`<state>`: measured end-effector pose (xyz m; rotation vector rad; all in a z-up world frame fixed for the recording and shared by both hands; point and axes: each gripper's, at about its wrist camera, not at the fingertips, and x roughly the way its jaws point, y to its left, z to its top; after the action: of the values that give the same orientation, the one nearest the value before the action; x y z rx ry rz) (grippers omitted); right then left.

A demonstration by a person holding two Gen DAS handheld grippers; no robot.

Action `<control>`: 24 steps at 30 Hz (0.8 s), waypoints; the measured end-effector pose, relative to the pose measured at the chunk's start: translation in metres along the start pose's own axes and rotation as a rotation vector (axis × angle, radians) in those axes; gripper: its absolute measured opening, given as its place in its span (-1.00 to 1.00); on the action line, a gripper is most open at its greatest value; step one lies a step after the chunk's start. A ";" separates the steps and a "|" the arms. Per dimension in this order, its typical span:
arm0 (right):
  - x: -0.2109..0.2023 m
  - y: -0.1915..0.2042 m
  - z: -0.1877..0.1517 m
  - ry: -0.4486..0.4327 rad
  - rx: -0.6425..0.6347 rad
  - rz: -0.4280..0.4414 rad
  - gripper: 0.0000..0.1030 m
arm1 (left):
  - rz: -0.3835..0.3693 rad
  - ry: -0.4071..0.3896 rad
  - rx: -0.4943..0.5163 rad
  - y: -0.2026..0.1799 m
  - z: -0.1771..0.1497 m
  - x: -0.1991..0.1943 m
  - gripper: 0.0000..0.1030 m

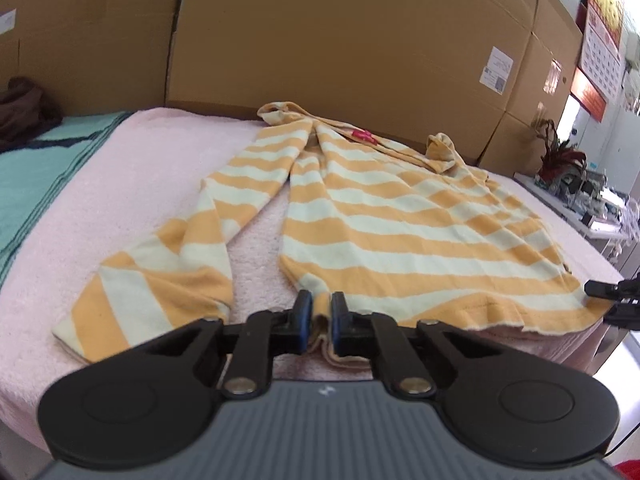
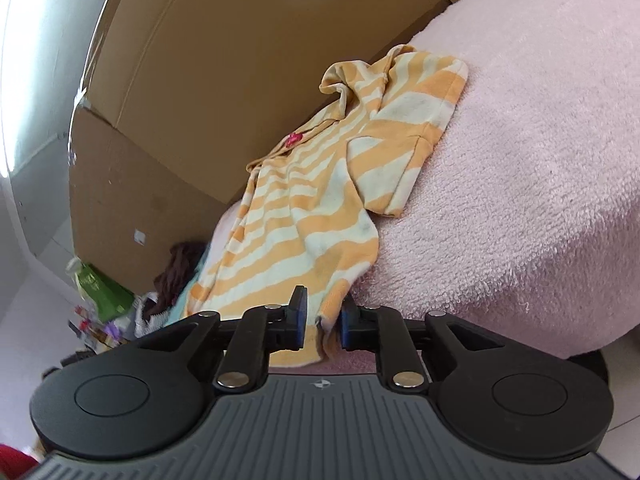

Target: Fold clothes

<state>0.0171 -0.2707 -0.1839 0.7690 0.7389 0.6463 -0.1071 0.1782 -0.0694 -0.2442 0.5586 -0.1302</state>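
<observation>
Left gripper (image 1: 319, 312) clamps striped shirt (image 1: 400, 216) hem; right gripper (image 2: 323, 320) parted around hem; cardboard boxes (image 1: 340, 40) behind.

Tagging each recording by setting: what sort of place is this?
Probably a home or storeroom corner: big cardboard boxes behind a surface covered by a pink towel, and a wall calendar at the right.

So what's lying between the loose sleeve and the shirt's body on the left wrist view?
Only bare pink towel between the sleeve and the striped shirt body, in the left wrist view.
</observation>
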 end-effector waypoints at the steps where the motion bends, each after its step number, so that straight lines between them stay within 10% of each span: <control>1: -0.001 -0.002 -0.001 -0.005 0.020 0.009 -0.59 | -0.001 -0.009 -0.015 0.000 -0.001 -0.002 -0.96; 6: -0.002 0.002 -0.003 -0.020 0.014 -0.002 -0.56 | -0.044 -0.120 -0.026 -0.013 -0.005 -0.024 -0.97; 9: -0.001 0.008 -0.003 -0.019 -0.014 -0.017 -0.87 | -0.080 -0.174 -0.021 -0.020 0.001 -0.042 -0.97; 24: -0.039 0.032 0.002 -0.006 -0.138 0.150 -0.87 | -0.096 -0.182 -0.079 -0.018 -0.011 -0.094 -0.97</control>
<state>-0.0115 -0.2822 -0.1439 0.7033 0.6284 0.8215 -0.1933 0.1769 -0.0259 -0.3558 0.3714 -0.1771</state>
